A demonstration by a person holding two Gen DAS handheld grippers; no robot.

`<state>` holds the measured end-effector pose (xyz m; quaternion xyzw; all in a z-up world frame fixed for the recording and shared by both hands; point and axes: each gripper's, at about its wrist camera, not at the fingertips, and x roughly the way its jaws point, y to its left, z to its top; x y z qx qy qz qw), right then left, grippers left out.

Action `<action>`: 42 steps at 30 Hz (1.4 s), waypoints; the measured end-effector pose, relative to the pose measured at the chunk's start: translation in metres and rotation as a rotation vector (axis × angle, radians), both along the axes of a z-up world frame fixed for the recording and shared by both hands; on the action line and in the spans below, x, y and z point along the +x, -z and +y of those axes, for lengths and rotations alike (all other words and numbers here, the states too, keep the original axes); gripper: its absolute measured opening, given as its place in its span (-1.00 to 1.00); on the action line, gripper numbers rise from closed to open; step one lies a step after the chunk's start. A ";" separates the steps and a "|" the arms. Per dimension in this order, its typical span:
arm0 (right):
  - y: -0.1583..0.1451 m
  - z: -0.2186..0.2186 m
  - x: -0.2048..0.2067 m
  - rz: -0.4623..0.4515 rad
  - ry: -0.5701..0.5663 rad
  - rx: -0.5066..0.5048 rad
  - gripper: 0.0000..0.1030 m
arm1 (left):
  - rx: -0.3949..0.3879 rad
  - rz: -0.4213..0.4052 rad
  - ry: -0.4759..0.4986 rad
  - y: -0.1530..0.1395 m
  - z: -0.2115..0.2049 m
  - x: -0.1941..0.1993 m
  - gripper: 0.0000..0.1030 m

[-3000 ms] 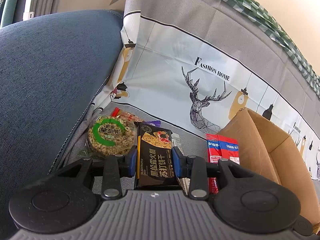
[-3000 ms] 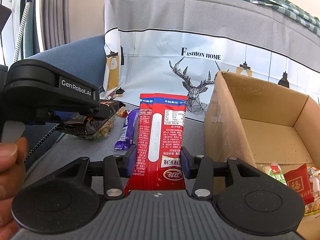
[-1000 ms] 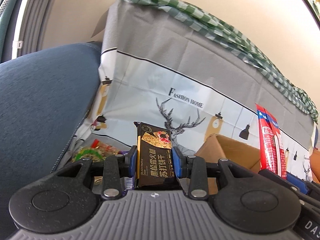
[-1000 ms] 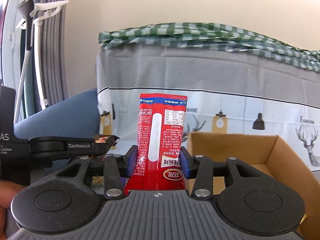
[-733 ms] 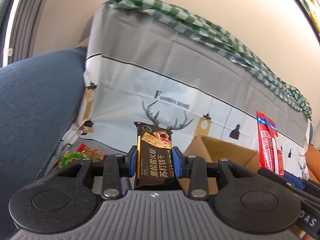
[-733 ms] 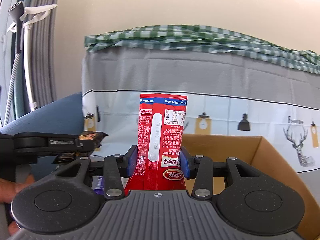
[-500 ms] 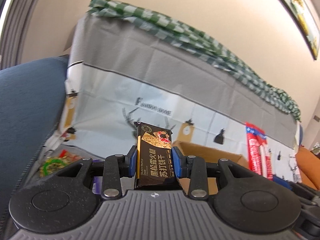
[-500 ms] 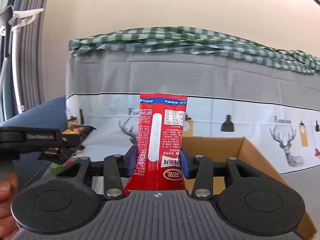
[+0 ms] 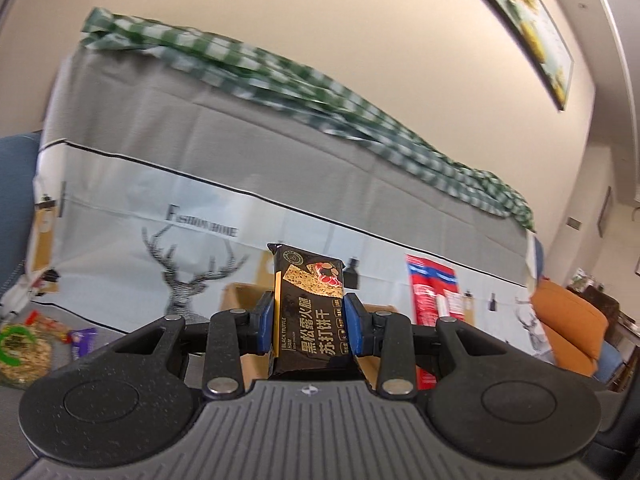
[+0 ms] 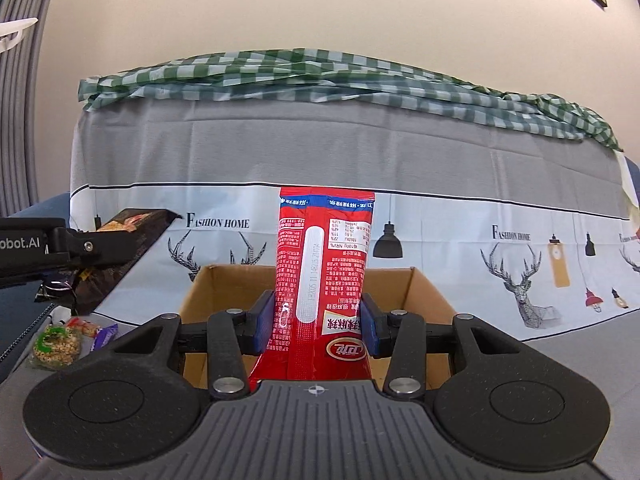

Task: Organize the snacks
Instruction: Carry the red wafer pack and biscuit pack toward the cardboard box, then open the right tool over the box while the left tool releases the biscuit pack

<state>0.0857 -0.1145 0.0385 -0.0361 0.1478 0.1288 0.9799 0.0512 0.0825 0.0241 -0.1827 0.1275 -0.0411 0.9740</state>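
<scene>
My left gripper [image 9: 308,322] is shut on a black cracker pack [image 9: 308,300] that stands upright between its blue pads. Held the same way, a red snack pouch [image 10: 322,280] sits in my right gripper [image 10: 316,324], which is shut on it. An open cardboard box [image 10: 224,280] lies straight ahead of the right gripper, behind the pouch. In the left wrist view the box [image 9: 244,296] shows just behind the cracker pack, and the red pouch [image 9: 434,292] appears to the right. The left gripper with the cracker pack [image 10: 124,240] reaches in from the left of the right wrist view.
A round green-labelled rice cake [image 10: 56,346], a purple bar [image 10: 104,334] and a small red packet [image 10: 82,326] lie on the grey cover left of the box. A deer-print cover [image 10: 440,240] drapes the sofa back, with green checked cloth [image 10: 320,76] on top. An orange chair [image 9: 568,320] stands far right.
Both grippers have swung to the right with their packs still held. The box now sits centred behind the red pouch, and the loose snacks have slid to the left edge.
</scene>
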 end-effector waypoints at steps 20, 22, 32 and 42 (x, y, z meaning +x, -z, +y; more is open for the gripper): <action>0.000 -0.018 0.002 -0.022 0.065 -0.007 -0.12 | 0.003 0.022 0.085 0.008 -0.044 0.014 -0.24; 0.000 -0.020 0.002 -0.023 0.071 -0.007 -0.12 | 0.001 0.022 0.089 0.008 -0.046 0.016 -0.24; -0.001 -0.029 0.003 -0.026 0.089 -0.003 -0.12 | 0.013 0.017 0.103 0.010 -0.058 0.019 -0.24; 0.000 -0.030 0.004 -0.023 0.095 0.000 -0.12 | 0.008 0.019 0.108 0.010 -0.061 0.024 -0.24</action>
